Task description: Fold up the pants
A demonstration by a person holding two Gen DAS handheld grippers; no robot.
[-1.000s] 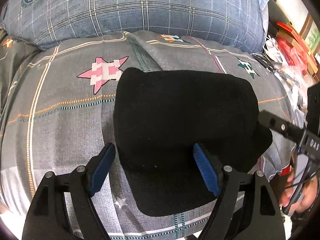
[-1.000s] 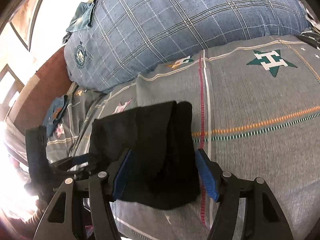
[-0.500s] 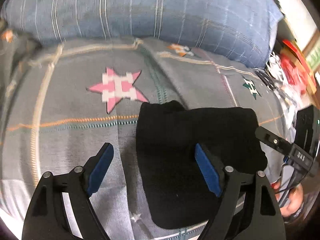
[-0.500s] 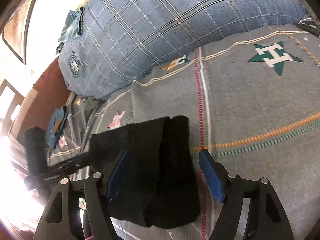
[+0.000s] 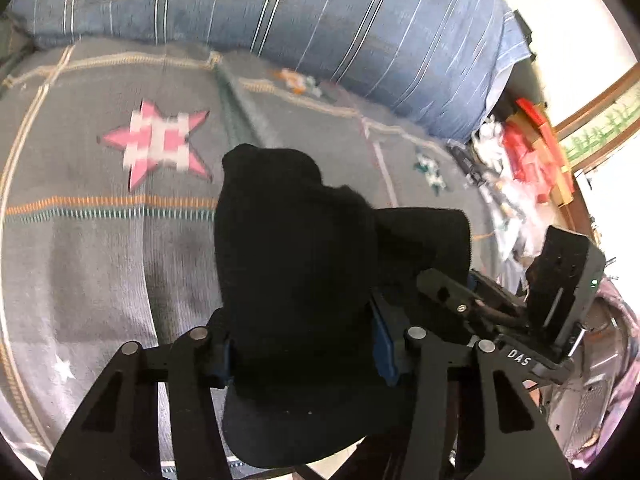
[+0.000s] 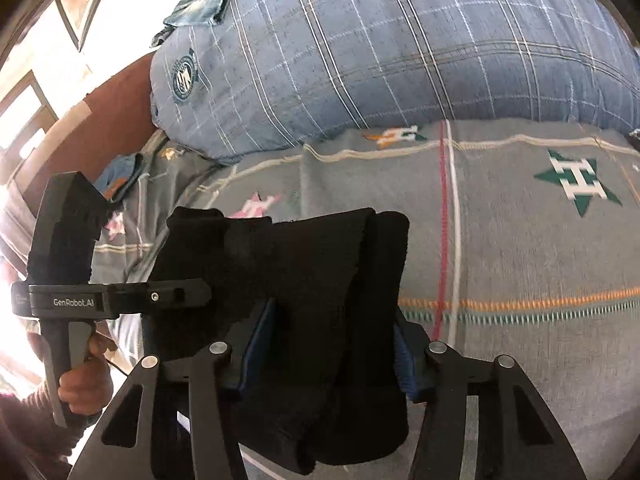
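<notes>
The folded black pants [image 5: 304,264] are bunched between both grippers over the grey star-patterned bedspread [image 5: 100,248]. My left gripper [image 5: 304,352] is shut on the pants' left end, its blue pads pressed into the fabric. My right gripper [image 6: 328,344] is shut on the pants [image 6: 320,280] at their right end, where the folded layers stand side by side. Each gripper shows in the other's view: the right gripper's body [image 5: 560,280] at the right, the left gripper's body [image 6: 68,264] at the left. The pants' lower edge is hidden behind the grippers.
A large blue plaid pillow [image 6: 400,48] lies along the back of the bed. Red and white clutter [image 5: 528,160] sits past the bed's right edge. Denim pieces [image 6: 120,176] lie at the bed's far left. A hand [image 6: 80,384] holds the left gripper's handle.
Both grippers were open around the flat pants. They have closed on the pants, and the fabric is now bunched up and raised between them.
</notes>
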